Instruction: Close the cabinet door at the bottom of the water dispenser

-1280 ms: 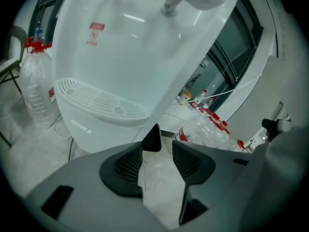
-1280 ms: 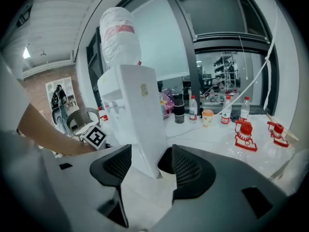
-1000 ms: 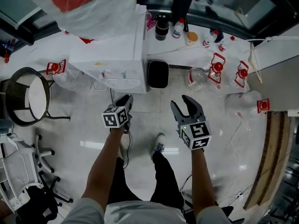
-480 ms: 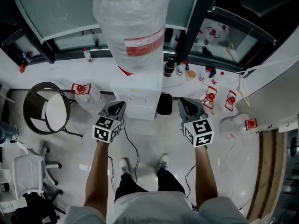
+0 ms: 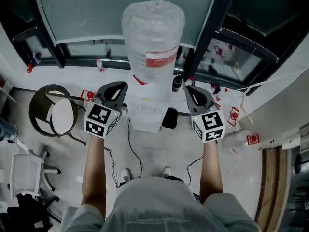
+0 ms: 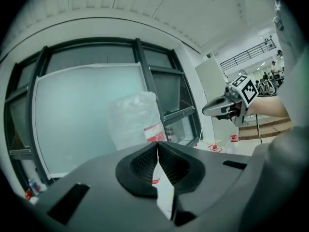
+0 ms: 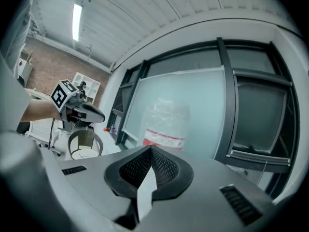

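Left gripper [image 5: 117, 89] and right gripper [image 5: 195, 94] flank the water dispenser [image 5: 147, 112] at frame centre. Both jaws are pressed together, holding nothing.

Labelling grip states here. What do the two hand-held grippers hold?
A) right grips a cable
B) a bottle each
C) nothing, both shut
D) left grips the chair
C: the left hand-held gripper and right hand-held gripper each show jaws closed together, nothing between.
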Action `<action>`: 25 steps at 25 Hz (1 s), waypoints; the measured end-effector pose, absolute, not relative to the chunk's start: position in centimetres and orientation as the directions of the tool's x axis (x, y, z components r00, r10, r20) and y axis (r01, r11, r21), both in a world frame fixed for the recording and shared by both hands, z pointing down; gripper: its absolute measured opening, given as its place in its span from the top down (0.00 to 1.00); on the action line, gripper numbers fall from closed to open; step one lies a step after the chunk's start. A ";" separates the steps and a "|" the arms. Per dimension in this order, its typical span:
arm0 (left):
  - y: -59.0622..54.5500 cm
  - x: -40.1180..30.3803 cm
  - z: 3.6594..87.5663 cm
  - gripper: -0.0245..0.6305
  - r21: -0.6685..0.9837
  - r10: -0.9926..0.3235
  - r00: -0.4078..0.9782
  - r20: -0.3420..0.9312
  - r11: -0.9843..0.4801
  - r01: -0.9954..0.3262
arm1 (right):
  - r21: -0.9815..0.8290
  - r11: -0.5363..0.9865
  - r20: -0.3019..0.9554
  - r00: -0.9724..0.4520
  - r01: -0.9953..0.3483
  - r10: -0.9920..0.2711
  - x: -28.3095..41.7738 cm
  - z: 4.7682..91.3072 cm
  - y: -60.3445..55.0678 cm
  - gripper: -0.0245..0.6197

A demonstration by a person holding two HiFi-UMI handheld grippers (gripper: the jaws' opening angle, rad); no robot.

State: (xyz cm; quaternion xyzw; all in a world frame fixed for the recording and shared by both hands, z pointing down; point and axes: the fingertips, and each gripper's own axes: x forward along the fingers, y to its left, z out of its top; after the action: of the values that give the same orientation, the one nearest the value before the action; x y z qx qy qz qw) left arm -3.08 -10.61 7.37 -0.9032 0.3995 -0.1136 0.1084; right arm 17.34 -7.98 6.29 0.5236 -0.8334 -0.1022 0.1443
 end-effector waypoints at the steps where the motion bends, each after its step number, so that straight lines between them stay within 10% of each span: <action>1: -10.4 -3.3 6.3 0.93 -0.296 -0.749 0.654 0.102 -0.651 -0.699 | 0.335 0.429 0.115 -0.416 -0.839 -0.902 16.9 5.2 -7.9 0.92; 25: -10.1 -5.7 -1.5 0.93 -0.390 -0.761 0.647 -0.042 -0.583 -0.712 | 0.418 0.424 0.003 -0.466 -0.803 -0.885 12.1 -1.1 -8.7 0.92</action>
State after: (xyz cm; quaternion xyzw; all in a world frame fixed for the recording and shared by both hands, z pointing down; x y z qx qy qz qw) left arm -5.67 -10.11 -1.48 -0.8874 0.4151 -0.0649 0.1897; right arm 12.15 -8.75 -1.09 0.5045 -0.8365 -0.1825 0.1118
